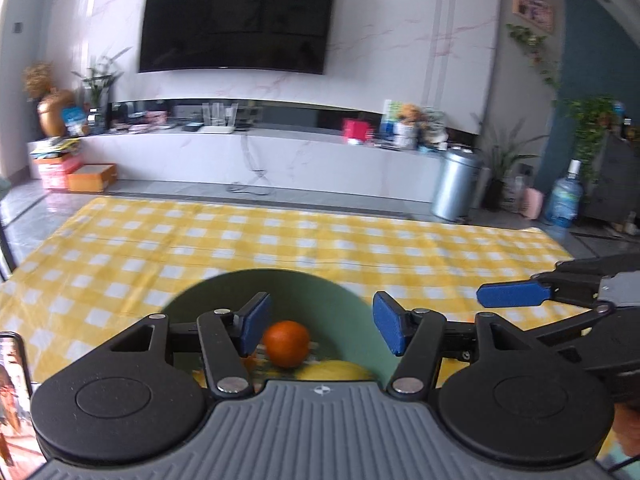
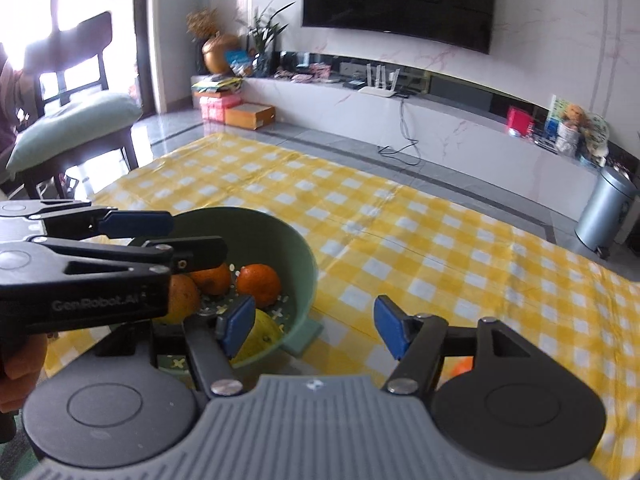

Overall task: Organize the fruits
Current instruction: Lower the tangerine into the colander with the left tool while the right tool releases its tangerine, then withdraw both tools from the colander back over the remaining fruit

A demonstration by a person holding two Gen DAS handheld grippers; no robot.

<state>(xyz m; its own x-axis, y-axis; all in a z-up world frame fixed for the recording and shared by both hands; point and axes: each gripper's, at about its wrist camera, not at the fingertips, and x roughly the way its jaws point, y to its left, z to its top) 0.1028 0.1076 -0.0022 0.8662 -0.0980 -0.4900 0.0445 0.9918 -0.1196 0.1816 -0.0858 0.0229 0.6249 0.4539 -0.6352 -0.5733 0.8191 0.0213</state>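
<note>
A green bowl (image 1: pixel 320 292) sits on the yellow checked tablecloth (image 1: pixel 240 240). It holds an orange (image 1: pixel 287 343) and a yellow fruit (image 1: pixel 336 372). My left gripper (image 1: pixel 320 330) is open and empty, just above the bowl. In the right wrist view the bowl (image 2: pixel 280 240) holds three oranges (image 2: pixel 258 284) and the yellow fruit (image 2: pixel 262 332). My right gripper (image 2: pixel 316 330) is open and empty at the bowl's right rim. The left gripper (image 2: pixel 136 236) reaches over the bowl from the left. A small orange thing (image 2: pixel 462 366) lies half hidden behind my right finger.
The checked cloth (image 2: pixel 440 240) stretches far and right of the bowl. Beyond the table are a TV wall, a low white cabinet (image 1: pixel 260 156), a metal bin (image 1: pixel 456 184) and a chair with a cushion (image 2: pixel 76 124) at the left.
</note>
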